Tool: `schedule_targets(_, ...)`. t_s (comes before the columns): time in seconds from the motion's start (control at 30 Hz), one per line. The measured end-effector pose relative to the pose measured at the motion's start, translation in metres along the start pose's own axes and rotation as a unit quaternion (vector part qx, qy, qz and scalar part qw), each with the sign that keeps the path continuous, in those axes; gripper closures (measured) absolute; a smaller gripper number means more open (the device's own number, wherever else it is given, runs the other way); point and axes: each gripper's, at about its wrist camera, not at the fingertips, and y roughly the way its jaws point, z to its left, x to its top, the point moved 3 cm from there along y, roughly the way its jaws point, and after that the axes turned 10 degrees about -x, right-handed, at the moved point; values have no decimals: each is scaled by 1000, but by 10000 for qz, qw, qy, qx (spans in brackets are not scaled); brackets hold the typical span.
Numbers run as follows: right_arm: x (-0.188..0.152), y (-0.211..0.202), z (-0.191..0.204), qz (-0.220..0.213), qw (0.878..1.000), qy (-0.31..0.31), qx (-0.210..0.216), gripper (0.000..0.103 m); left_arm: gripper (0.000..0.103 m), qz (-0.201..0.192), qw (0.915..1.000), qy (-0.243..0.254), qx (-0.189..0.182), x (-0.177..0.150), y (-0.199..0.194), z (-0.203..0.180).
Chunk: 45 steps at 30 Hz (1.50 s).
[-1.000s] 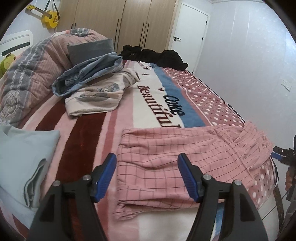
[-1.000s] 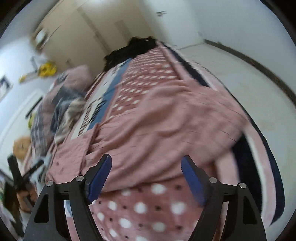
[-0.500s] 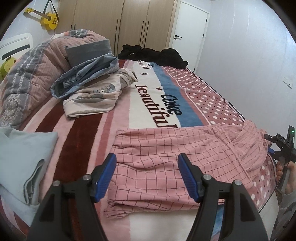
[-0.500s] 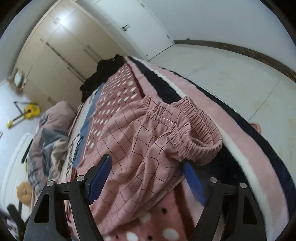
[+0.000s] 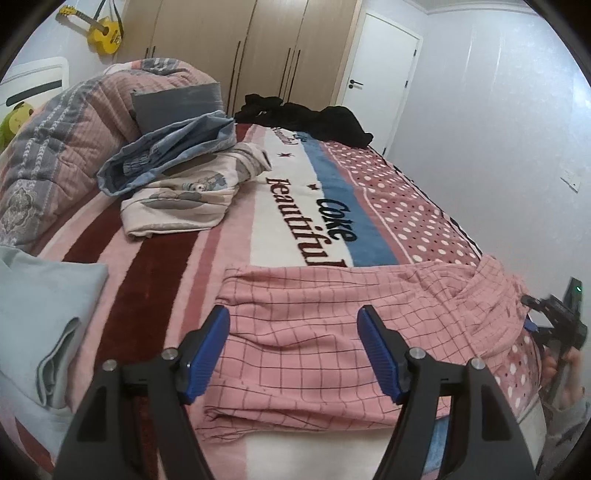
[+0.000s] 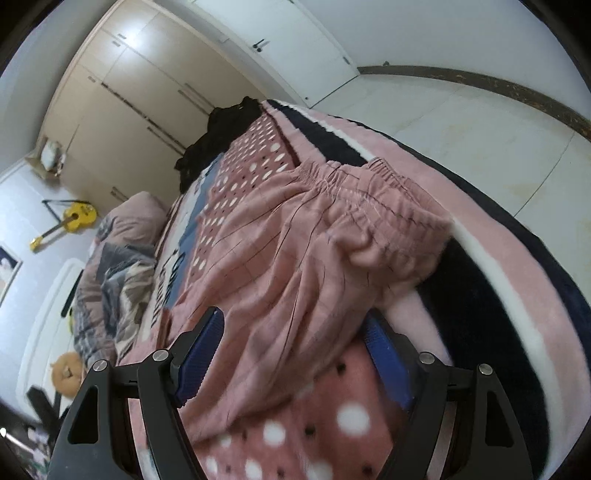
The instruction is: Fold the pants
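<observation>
While the pink checked pants (image 5: pixel 332 332) lie flat across the near end of the bed (image 5: pixel 295 206), the left claw (image 5: pixel 293 350) and the right claw (image 6: pixel 291 354) both stand apart above them, holding nothing.

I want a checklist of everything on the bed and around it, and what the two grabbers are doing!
Surface: striped blanket covering the bed.
Job's things: pink checked pants lying flat near the front edge, waistband bunched at the right.
Clutter: jeans, cream cartoon top, black clothes, light blue cloth, quilt.
Grippers: left gripper open over the pants; right gripper open by the waistband.
Cables: nothing seen.
Surroundings: wardrobe, door, yellow guitar.
</observation>
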Motion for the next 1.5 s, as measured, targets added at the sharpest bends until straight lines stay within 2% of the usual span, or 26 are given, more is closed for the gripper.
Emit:
schedule_targets(0.07,7,9,5,-131,9997,-54,-179,28,35,-11,10000,44,44,-1,-2,0)
schedule_targets(0.13,13,18,11,-272,9987,-77,-436,33,35,-27,9999,37,106,-3,-7,4)
schedule_targets(0.17,16,21,14,-350,9977,-68,-569,52,35,-33,9999,24,122,-3,-8,6)
schedule_targets(0.2,17,21,14,-381,9969,-47,-680,83,35,-42,9999,0,147,-4,-11,8)
schedule_targets(0.23,19,22,13,-391,9963,-10,-764,93,35,-56,9998,-23,171,-5,-13,12)
schedule_targets(0.3,18,19,9,-404,9966,150,-706,96,35,-91,9997,-71,205,-5,-17,18)
schedule_targets(0.4,13,3,3,-684,9924,102,-1023,97,35,-150,9995,-168,203,-6,-23,25)
schedule_targets(0.5,8,-8,-1,-758,9894,116,-1230,97,35,-188,9995,-181,182,-7,-26,28)
schedule_targets(0.6,7,-21,18,-987,9851,-266,-1380,97,35,-244,9994,-182,167,-6,-30,31)
schedule_targets(0.73,12,-49,71,-1326,9839,-725,-956,97,35,-351,9990,-256,138,-5,-37,38)
schedule_targets(0.83,9,-62,128,-1483,9789,-1287,-559,97,35,-425,9984,-350,106,-6,-41,45)
schedule_targets(0.97,-9,-59,212,-1353,9689,-2065,186,97,35,-501,9978,-430,80,-10,-49,55)
schedule_targets(1.07,-35,-45,275,-1108,9535,-2709,714,97,35,-535,9975,-434,122,-14,-57,63)
schedule_targets(1.2,-92,-11,349,-501,9169,-3751,1266,97,35,-547,9974,-455,148,-19,-65,74)
schedule_targets(1.3,-143,19,384,130,8863,-4350,1586,97,35,-545,9971,-499,162,-24,-69,83)
schedule_targets(1.37,-173,40,397,557,8673,-4654,1675,97,35,-541,9970,-522,171,-27,-70,87)
schedule_targets(1.43,-205,55,401,809,8475,-5005,1570,96,35,-527,9970,-550,163,-29,-70,91)
schedule_targets(1.5,-226,68,396,1028,8334,-5249,1393,91,35,-498,9971,-563,135,-31,-69,94)
